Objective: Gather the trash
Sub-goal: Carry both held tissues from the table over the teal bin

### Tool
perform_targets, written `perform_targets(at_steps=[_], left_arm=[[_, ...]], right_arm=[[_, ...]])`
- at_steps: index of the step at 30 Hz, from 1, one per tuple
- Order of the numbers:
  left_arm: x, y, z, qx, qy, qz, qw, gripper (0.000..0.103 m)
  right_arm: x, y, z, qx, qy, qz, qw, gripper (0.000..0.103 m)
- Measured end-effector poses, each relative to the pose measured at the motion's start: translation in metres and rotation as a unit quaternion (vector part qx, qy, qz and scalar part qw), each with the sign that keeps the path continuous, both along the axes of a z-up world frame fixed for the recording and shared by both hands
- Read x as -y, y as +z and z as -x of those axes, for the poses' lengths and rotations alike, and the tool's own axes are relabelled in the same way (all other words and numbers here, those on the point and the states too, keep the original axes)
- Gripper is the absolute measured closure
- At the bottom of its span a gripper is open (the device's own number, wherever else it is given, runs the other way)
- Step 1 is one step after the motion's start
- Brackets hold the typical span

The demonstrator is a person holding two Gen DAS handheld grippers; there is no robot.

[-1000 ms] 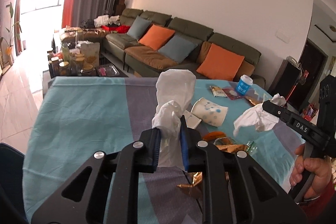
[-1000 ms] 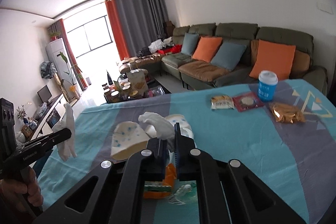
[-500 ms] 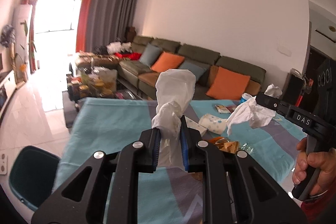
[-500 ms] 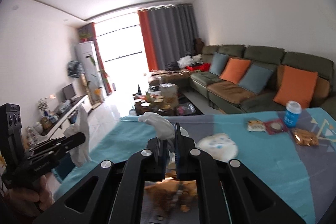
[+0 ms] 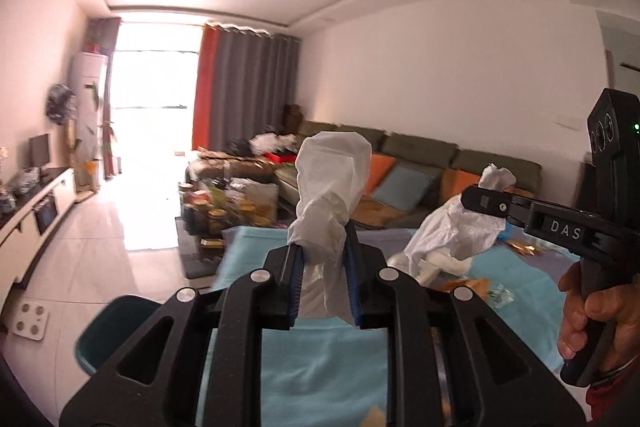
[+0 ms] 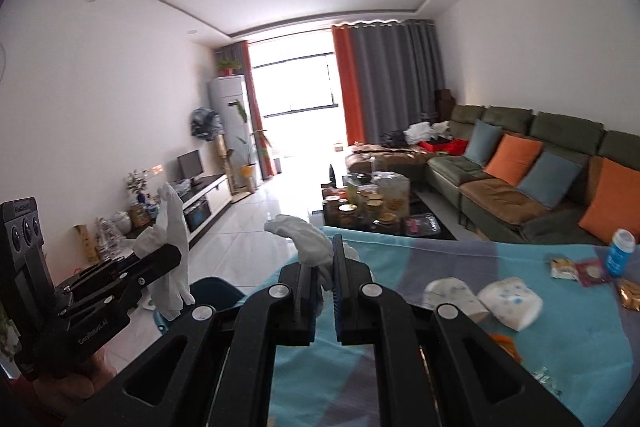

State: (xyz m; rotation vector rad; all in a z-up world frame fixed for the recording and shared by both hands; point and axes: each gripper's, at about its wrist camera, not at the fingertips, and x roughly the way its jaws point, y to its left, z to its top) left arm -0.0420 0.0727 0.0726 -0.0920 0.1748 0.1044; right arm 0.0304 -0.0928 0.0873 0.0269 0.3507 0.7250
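My left gripper [image 5: 322,251] is shut on a crumpled white tissue [image 5: 332,179] that sticks up between its blue pads. It is raised above the left end of the teal-clothed table [image 5: 320,367]. My right gripper [image 6: 322,267] is shut on a second white tissue [image 6: 304,235]. In the left wrist view the right gripper [image 5: 474,199] hangs at the right with its tissue [image 5: 456,231] drooping below it. In the right wrist view the left gripper [image 6: 164,261] shows at the left with its tissue [image 6: 172,251]. A dark teal bin [image 5: 116,331] stands on the floor beside the table's left end.
Two crumpled white paper cups [image 6: 508,301] lie on the cloth, with a blue cup [image 6: 620,251], snack wrappers [image 6: 564,267] and a gold wrapper [image 6: 630,295] farther right. Beyond are a cluttered coffee table [image 6: 372,207], a green sofa [image 6: 520,171] and a tiled floor [image 5: 120,227].
Both grippers have swung left and risen with their tissues, from over the middle of the table to its left end. The teal bin has come into view.
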Motion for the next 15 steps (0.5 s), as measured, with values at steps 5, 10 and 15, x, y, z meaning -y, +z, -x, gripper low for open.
perform_targets(at_steps=[5, 10, 15], left_arm=[[-0.012, 0.007, 0.029, 0.014, 0.036, -0.005, 0.9992, 0.083], [-0.021, 0.011, 0.057, 0.024, 0.065, -0.005, 0.9976, 0.083], [-0.029, 0.015, 0.078, 0.026, 0.093, -0.003, 0.9953, 0.083]], right_arm=[[-0.024, 0.006, 0.006, 0.008, 0.028, -0.002, 1.000, 0.098], [-0.046, 0.009, 0.007, 0.012, 0.057, -0.002, 0.998, 0.098], [-0.072, 0.008, 0.005, 0.012, 0.088, 0.002, 0.996, 0.098]])
